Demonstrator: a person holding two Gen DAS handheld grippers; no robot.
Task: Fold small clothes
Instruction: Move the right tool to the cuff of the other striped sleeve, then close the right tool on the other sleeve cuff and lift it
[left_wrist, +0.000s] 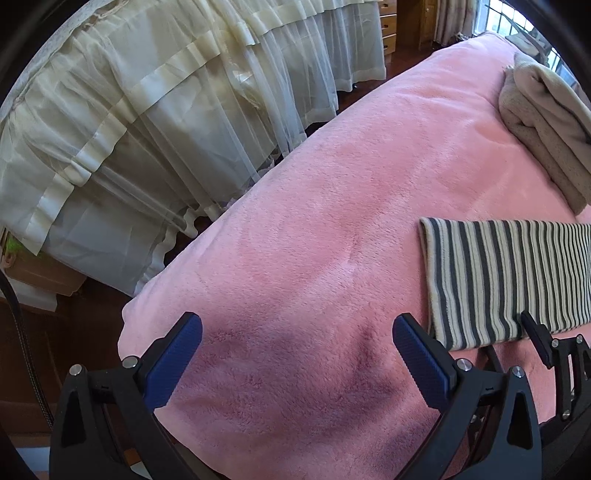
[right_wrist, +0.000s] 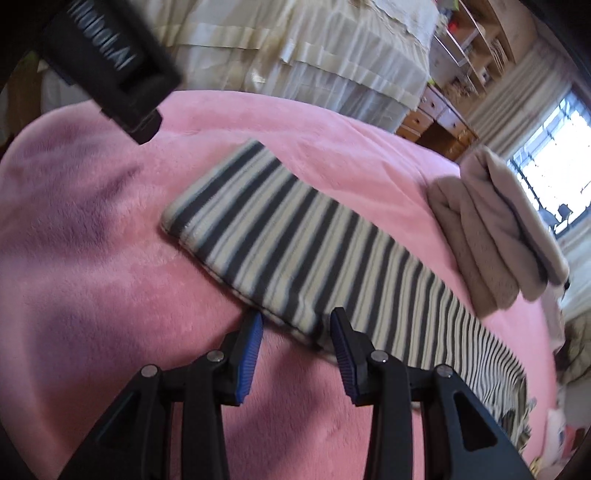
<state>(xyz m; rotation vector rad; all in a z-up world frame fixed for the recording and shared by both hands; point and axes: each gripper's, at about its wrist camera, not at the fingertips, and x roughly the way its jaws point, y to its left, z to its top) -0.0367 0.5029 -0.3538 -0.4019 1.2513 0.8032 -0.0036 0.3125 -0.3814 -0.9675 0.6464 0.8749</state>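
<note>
Striped top folded into a long strip on the pink blanket, both my tongs hovering at its near edge

My left tongs (left_wrist: 297, 332) are spread wide with nothing between the pads, just pink blanket (left_wrist: 314, 221) ahead, and the striped garment (left_wrist: 506, 273) lies off to their right. My right tongs (right_wrist: 295, 325) are partly apart with the near folded edge of that striped garment (right_wrist: 295, 251) sitting right at the tips; it's a bit blurry so I can't say if the pads touch the cloth. Beyond the stripes, further right, there's a folded beige garment (right_wrist: 495, 225). Cream frilly bed skirt (left_wrist: 147, 129) off to my left tongs' far left.
</note>
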